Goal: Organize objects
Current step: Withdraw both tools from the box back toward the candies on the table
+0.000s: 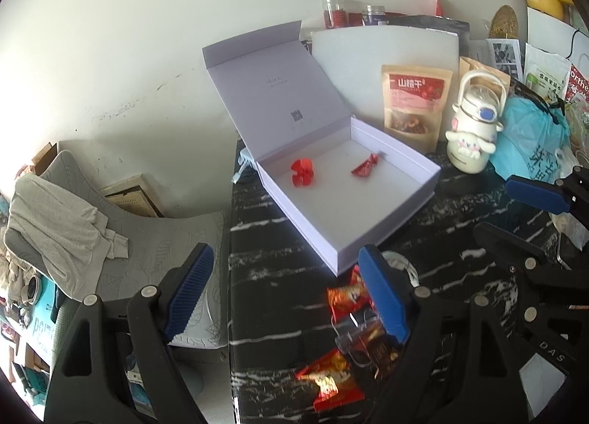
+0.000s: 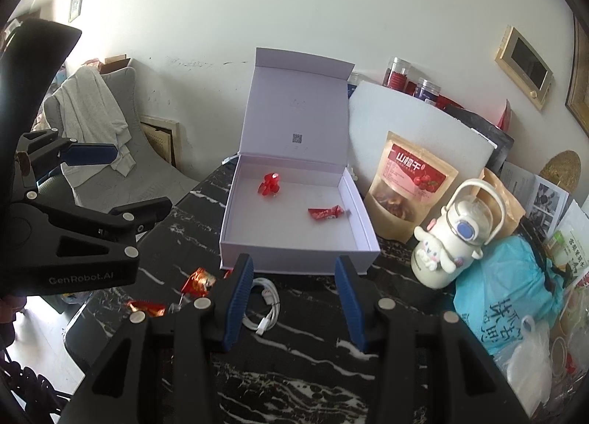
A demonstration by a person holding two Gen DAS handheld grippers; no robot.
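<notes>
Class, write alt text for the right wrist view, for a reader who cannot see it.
An open white box on a black marble table holds two red wrapped candies. The open right gripper hovers before it above a white cable; more candies lie to the left.

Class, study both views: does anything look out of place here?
Yes. Two red candies lie inside the open white box, but several candy wrappers remain scattered on the black table beside a white cable.

Open white box (image 1: 353, 203), two red sweets (image 1: 333, 172)
</notes>
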